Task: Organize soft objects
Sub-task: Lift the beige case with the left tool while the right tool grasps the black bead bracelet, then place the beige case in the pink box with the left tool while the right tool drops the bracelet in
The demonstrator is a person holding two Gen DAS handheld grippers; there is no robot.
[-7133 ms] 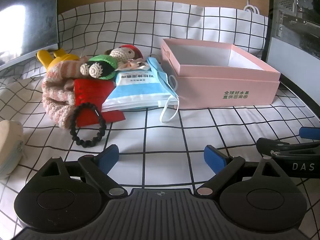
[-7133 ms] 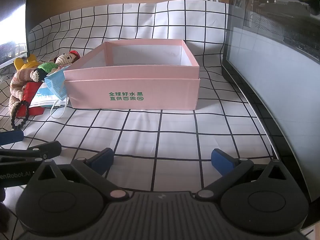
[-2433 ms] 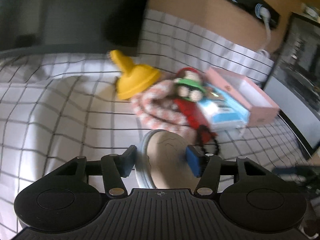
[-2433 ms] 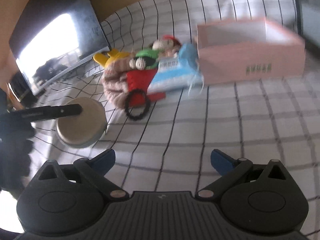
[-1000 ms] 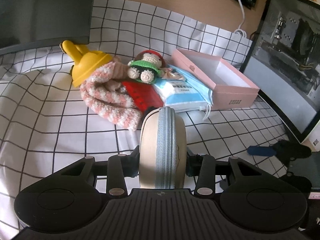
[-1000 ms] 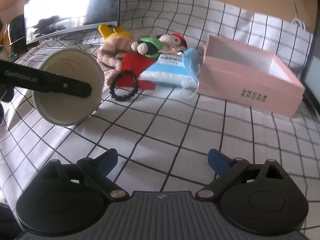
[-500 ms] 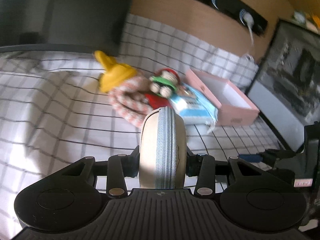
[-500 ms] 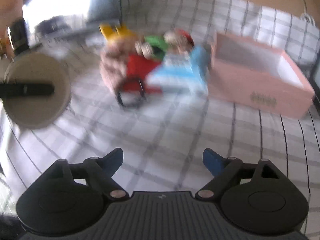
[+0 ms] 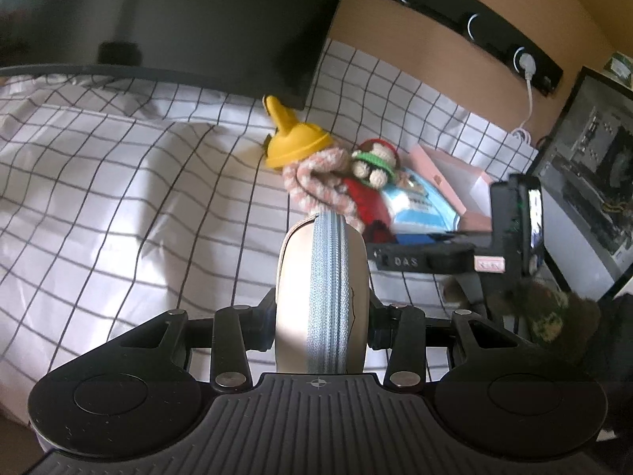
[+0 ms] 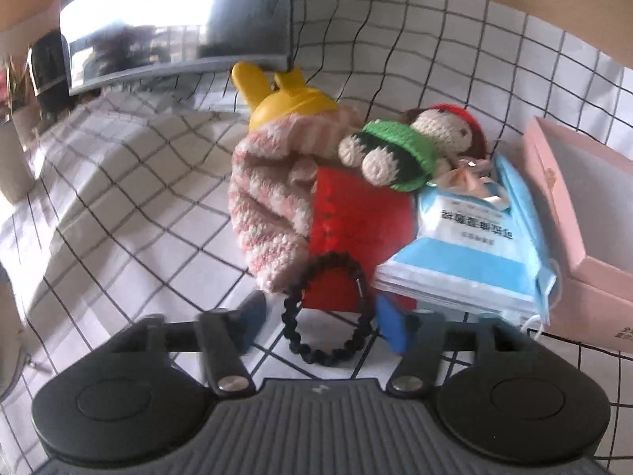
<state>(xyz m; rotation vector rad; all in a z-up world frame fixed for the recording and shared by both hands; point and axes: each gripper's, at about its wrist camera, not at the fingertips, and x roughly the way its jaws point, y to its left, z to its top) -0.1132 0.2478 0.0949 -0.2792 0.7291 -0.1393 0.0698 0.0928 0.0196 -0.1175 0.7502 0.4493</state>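
Note:
My left gripper (image 9: 322,316) is shut on a round beige zip pouch (image 9: 320,289) and holds it edge-on above the checked cloth. My right gripper (image 10: 320,320) is open, its fingers either side of a black bead bracelet (image 10: 328,316) lying on the cloth. Just beyond lie a pink striped knit piece (image 10: 273,194), a red cloth (image 10: 356,229), a crochet doll (image 10: 411,146), a yellow toy (image 10: 285,99) and a blue mask pack (image 10: 470,245). The pink box (image 10: 569,213) stands open at the right. The pile also shows in the left wrist view (image 9: 336,178).
A dark monitor (image 9: 166,19) stands behind the pile at the left. Another screen (image 9: 585,182) and a computer case stand at the right. The right-hand gripper body (image 9: 455,257) crosses the left wrist view in front of the box.
My right gripper has moved forward and down onto the pile, with its fingers now around the bracelet. My left gripper still holds the pouch and has risen and drawn back.

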